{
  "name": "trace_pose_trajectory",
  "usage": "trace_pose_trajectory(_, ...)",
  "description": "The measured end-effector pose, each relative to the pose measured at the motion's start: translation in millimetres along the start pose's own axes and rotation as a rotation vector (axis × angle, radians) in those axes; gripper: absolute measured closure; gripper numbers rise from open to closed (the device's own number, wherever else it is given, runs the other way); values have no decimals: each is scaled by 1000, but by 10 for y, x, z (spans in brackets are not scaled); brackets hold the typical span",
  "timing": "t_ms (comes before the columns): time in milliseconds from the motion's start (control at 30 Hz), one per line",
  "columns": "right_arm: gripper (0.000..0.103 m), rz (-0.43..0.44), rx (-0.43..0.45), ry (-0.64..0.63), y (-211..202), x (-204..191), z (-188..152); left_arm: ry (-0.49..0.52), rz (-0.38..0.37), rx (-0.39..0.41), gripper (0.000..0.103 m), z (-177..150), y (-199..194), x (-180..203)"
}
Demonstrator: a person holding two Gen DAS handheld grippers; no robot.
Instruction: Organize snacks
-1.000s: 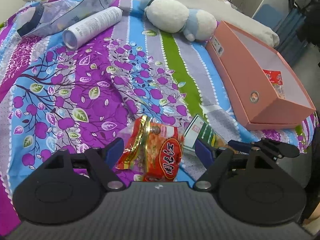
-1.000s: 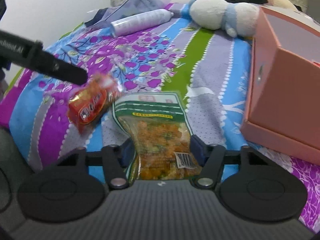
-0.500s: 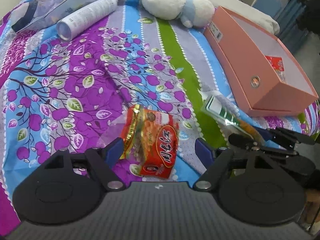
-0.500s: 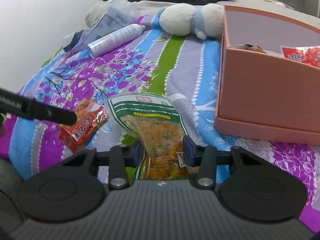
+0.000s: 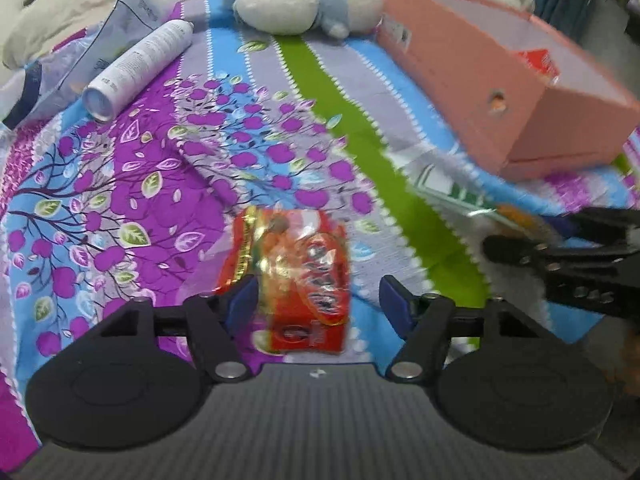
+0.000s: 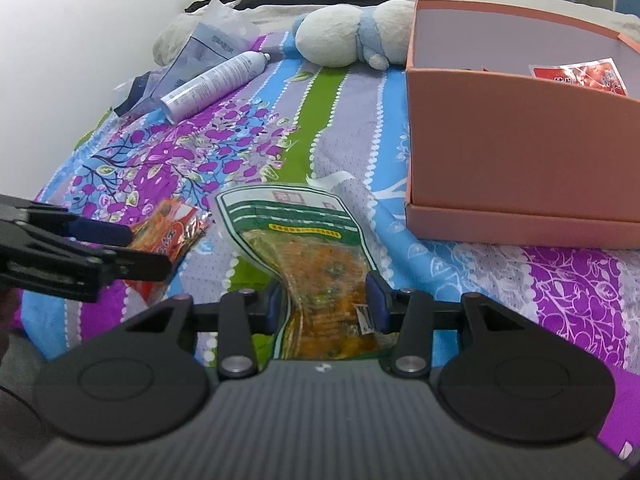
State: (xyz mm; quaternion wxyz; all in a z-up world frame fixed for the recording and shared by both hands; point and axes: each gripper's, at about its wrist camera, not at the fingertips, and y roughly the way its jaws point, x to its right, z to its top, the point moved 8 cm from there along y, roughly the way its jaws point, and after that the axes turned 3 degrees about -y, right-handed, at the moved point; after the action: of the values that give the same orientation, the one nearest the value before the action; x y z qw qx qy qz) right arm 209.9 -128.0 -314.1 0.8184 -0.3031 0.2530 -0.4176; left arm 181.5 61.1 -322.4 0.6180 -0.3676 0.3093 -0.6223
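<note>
A red snack packet (image 5: 296,276) lies on the flowered bedspread between the fingers of my left gripper (image 5: 319,301). Its jaws are closing; the left pad is at the packet's edge and the right pad stands apart from it. My right gripper (image 6: 326,308) is shut on the lower part of a green-topped clear packet (image 6: 304,240) with orange contents, which is pinched narrow between the pads. That packet's green top (image 5: 452,192) shows in the left wrist view beside the right gripper's fingers (image 5: 520,252). An open pink box (image 6: 520,152) holds a red packet (image 6: 576,74).
The pink box (image 5: 500,80) sits to the right on the bed. At the back lie a white spray can (image 5: 140,68), a crumpled plastic bag (image 5: 132,12) and a white-and-blue plush toy (image 5: 304,0). The bed's near edge runs just under both grippers.
My left gripper has come down over the red packet and its jaws have narrowed. The right jaws have closed in on the green packet, and both views have rolled.
</note>
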Motion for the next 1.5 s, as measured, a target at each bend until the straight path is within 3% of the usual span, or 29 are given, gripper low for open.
trace_pose_trajectory(267, 57, -4, -6, -14, 20, -12, -22, 68, 48, -27, 32, -82, 220, 15)
trace_pose_trajectory(300, 57, -5, -5, -15, 20, -14, -22, 80, 49, -25, 36, -79, 223, 29)
trace_pose_trajectory(367, 57, -7, -4, -14, 21, -15, -19, 73, 51, -20, 47, -63, 216, 21)
trace_pose_trajectory(633, 57, -3, 14, 14, -54, -26, 17, 19, 26, -7, 49, -18, 78, 15)
trace_pose_trajectory(1000, 57, -10, 73, 1, -311, -150, 192, -94, -33, 97, 53, 269, -349, 18)
trace_pose_trajectory(1500, 60, -53, 205, 3, -739, -105, 632, -111, -95, 210, 57, 684, -704, 239)
